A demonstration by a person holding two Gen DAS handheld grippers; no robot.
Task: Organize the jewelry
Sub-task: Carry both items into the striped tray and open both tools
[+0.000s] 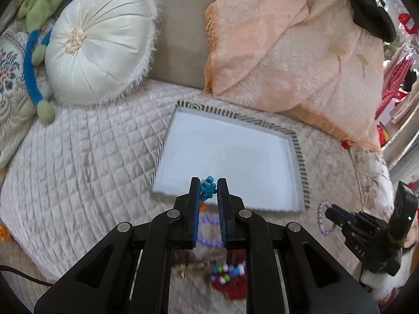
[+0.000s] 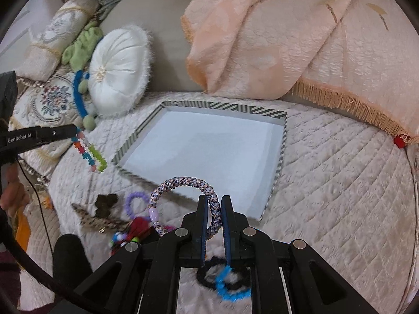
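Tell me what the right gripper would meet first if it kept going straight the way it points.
Probably the white floor of the striped-rim tray, just past its near edge; the right gripper holds the braided bracelet, and depth is uncertain.

The striped tray (image 2: 279,167) is lying open on the quilted bed (image 2: 340,183), its pale floor offering clear room from above. Far right, the peach fringed throw (image 2: 262,52) is crowding the tray's far edge. Far left, the white round cushion (image 2: 117,73) is standing near. A heap of loose jewelry (image 2: 131,225) is blocking the near-left approach.
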